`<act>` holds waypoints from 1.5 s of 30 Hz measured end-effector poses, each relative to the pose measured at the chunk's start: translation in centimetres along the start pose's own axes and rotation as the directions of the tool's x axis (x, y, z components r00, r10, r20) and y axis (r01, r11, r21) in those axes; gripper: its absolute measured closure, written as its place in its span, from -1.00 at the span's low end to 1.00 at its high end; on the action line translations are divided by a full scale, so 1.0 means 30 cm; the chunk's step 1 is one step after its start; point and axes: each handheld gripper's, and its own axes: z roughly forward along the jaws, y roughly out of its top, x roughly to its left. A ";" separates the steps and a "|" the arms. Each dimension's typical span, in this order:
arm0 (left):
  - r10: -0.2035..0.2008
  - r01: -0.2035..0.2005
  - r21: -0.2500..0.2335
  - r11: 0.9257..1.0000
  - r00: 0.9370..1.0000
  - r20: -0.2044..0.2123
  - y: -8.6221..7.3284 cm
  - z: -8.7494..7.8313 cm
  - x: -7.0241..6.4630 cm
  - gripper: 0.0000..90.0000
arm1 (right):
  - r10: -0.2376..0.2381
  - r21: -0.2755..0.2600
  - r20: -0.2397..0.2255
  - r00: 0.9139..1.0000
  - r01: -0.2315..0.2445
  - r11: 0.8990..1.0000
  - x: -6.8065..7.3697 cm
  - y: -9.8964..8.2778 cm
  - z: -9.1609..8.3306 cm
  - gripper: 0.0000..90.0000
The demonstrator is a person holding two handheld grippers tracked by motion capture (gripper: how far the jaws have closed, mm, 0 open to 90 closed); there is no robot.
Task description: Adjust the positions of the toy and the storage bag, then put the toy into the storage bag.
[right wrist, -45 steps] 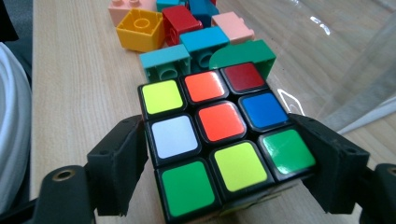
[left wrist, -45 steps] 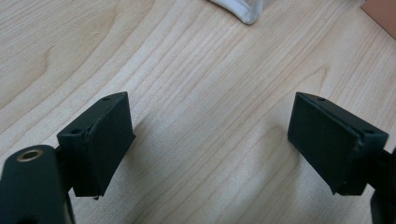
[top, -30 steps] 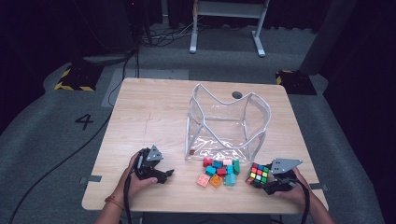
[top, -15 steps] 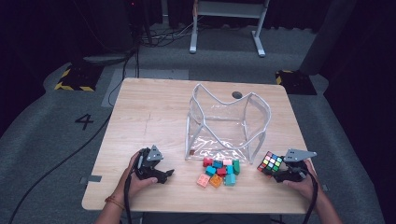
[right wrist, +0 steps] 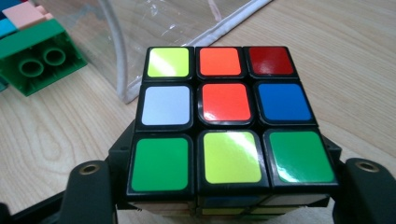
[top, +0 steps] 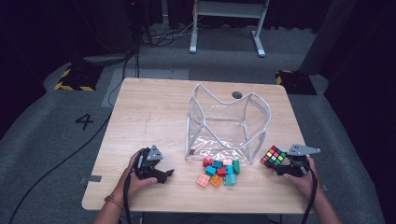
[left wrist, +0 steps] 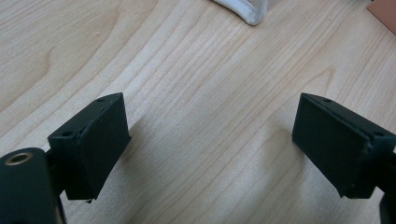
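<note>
Puzzle cube (right wrist: 224, 116) clamped in right tool (top: 286, 164), held beside the clear bag (top: 226, 123), not yet inside. Toy bricks (top: 219, 169) lie loose on bench (top: 149, 112). Left tool (left wrist: 212, 149) gapes wide, empty.

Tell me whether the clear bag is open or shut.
Open. The clear bag stands upright on the table, its white-edged mouth spread wide, with no lid or closed zip across the top.

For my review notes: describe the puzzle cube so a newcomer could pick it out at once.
Start at the clear bag standing in the middle of the wooden table. Off its near right corner, the right gripper holds the puzzle cube. Unlike the single-coloured blocks heaped nearby, it has a black frame and nine mixed-colour squares per face.
</note>
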 end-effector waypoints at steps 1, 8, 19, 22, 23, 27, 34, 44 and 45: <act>0.000 0.000 0.000 1.000 1.000 0.000 0.000 0.000 0.000 -0.76 | 0.000 0.000 0.000 1.000 0.000 1.000 0.000 0.000 0.000 -0.25; 0.001 -0.001 0.000 1.000 1.000 0.001 0.000 0.000 0.000 -0.75 | 0.008 -0.033 0.051 0.999 -0.006 0.999 -0.007 0.016 -0.018 -0.25; 0.009 -0.009 -0.001 1.000 1.000 -0.005 0.000 -0.002 0.000 -0.74 | 0.002 -0.098 0.072 0.997 0.005 0.995 -0.037 0.095 -0.059 -0.25; 0.007 -0.007 -0.001 1.000 1.000 -0.001 0.000 -0.002 0.000 -0.74 | -0.018 -0.109 0.086 0.996 0.028 0.994 -0.038 0.127 -0.069 -0.25; 0.006 -0.006 -0.003 1.000 1.000 -0.001 0.000 -0.001 0.000 -0.74 | -0.018 -0.109 0.086 0.996 0.028 0.994 -0.038 0.127 -0.069 -0.25; 0.007 -0.007 -0.001 1.000 1.000 -0.002 0.000 -0.002 0.000 -0.74 | -0.015 -0.156 0.087 0.996 0.028 0.987 -0.057 0.196 -0.107 -0.25; 0.004 -0.004 -0.003 1.000 1.000 0.002 0.000 0.000 0.000 -0.74 | -0.045 -0.183 0.115 0.992 0.066 0.981 -0.085 0.323 -0.185 -0.25; 0.014 -0.014 -0.001 1.000 1.000 -0.008 0.000 -0.003 0.001 -0.73 | -0.069 -0.205 0.114 0.991 0.091 0.975 -0.094 0.445 -0.216 -0.25; 0.014 -0.014 -0.001 1.000 1.000 -0.008 0.000 -0.003 0.001 -0.73 | -0.069 -0.205 0.114 0.991 0.091 0.975 -0.094 0.445 -0.216 -0.25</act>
